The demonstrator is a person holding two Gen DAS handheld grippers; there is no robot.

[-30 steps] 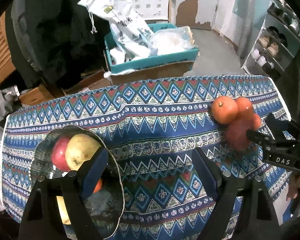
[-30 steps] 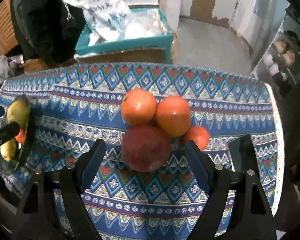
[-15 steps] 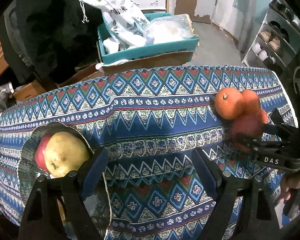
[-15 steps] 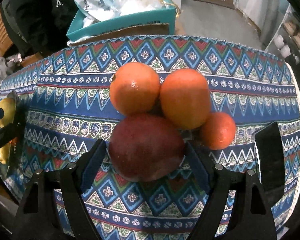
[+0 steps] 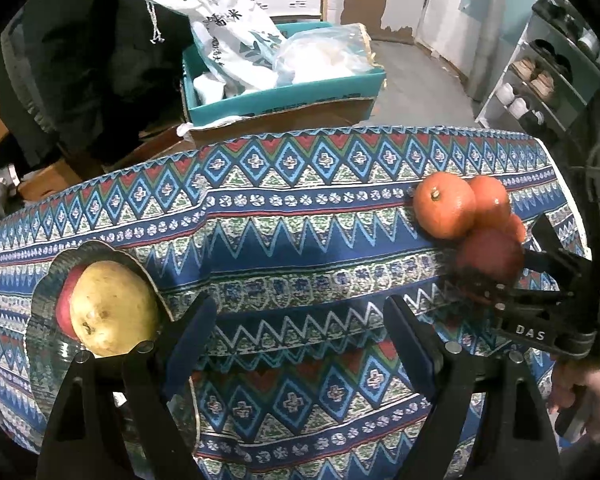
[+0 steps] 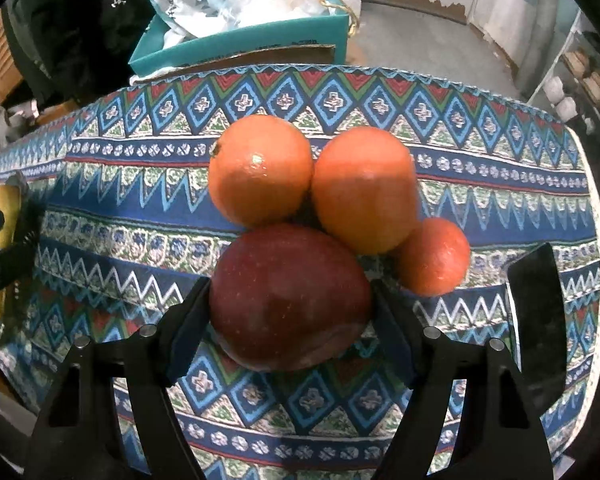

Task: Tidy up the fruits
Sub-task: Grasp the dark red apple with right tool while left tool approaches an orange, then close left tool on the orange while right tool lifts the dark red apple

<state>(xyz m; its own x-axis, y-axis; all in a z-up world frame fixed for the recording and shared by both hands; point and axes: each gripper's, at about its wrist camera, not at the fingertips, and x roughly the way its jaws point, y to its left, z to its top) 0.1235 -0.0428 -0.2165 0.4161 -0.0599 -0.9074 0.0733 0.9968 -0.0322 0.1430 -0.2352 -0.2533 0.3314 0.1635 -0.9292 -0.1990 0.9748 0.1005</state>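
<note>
A red apple point(image 6: 288, 296) lies on the patterned tablecloth point(image 6: 140, 240) between the two fingers of my right gripper point(image 6: 290, 320), which is open around it with the pads close to its sides. Two oranges point(image 6: 260, 168) point(image 6: 362, 188) and a small tangerine point(image 6: 432, 256) touch the apple behind it. My left gripper point(image 5: 300, 332) is open and empty over the cloth. A glass bowl point(image 5: 44, 344) at its left holds a yellow pear point(image 5: 112, 308) and a red apple point(image 5: 66, 300). The fruit pile point(image 5: 444, 210) and the right gripper point(image 5: 496, 276) show in the left wrist view.
A teal box point(image 5: 284, 92) with white bags stands on a cardboard box behind the table's far edge. A black phone point(image 6: 534, 320) lies on the cloth right of the fruit pile. A shoe rack point(image 5: 540, 80) stands at the far right.
My right gripper has moved forward until its fingers flank the red apple. My left gripper has drawn back and right from the bowl, so the pear now sits clear of its left finger.
</note>
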